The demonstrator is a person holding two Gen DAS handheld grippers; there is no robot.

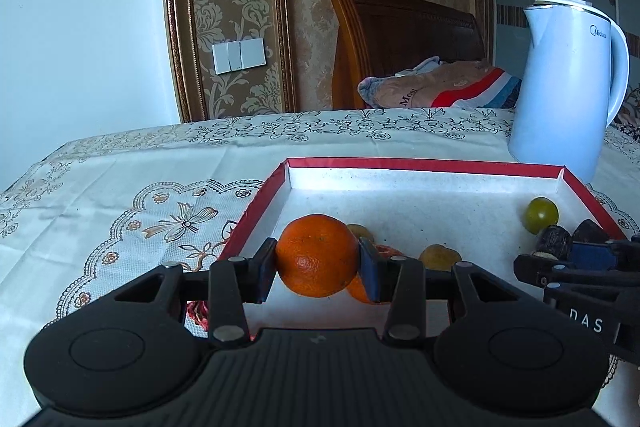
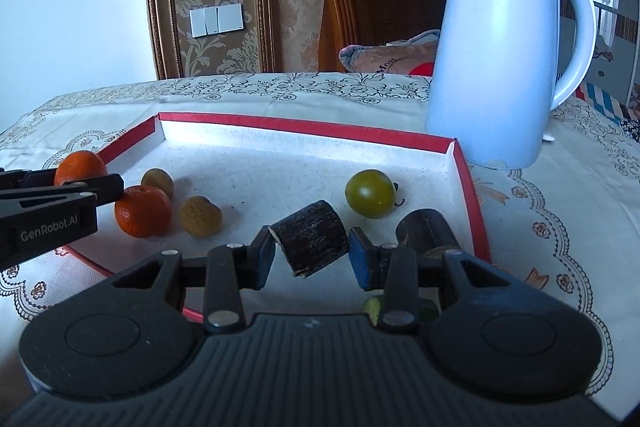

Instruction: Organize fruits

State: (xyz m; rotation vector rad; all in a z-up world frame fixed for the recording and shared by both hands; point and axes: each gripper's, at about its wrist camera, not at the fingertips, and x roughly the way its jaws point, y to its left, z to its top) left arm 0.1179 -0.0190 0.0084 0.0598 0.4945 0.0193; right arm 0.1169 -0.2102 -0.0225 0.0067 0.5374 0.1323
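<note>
- Fruits lie in and over a shallow red-rimmed tray (image 2: 308, 131) on the cloth-covered surface (image 2: 560, 227).
- At the tray's left end, the left claw (image 1: 318, 261) is clamped on an orange (image 1: 318, 255), its blue pads pressed to both sides; the fruit hangs just above the tray's near left corner.
- Just beside it, on the tray floor, sits a second orange (image 2: 143, 211), with two small yellowish fruits (image 2: 200, 215) next to it, one behind the other.
- Near the middle, the right claw (image 2: 308, 251) grips a dark sugarcane piece (image 2: 309, 237), tilted between the pads and lifted over the tray's front edge.
- Behind that, towards the right, a green tomato (image 2: 370, 193) rests on the tray floor.
- Close to the right wall stands another dark sugarcane piece (image 2: 426, 229), partly hidden by the claw's finger.
- Beyond the tray's far right corner stands a white kettle (image 2: 500, 67) on the surface.
</note>
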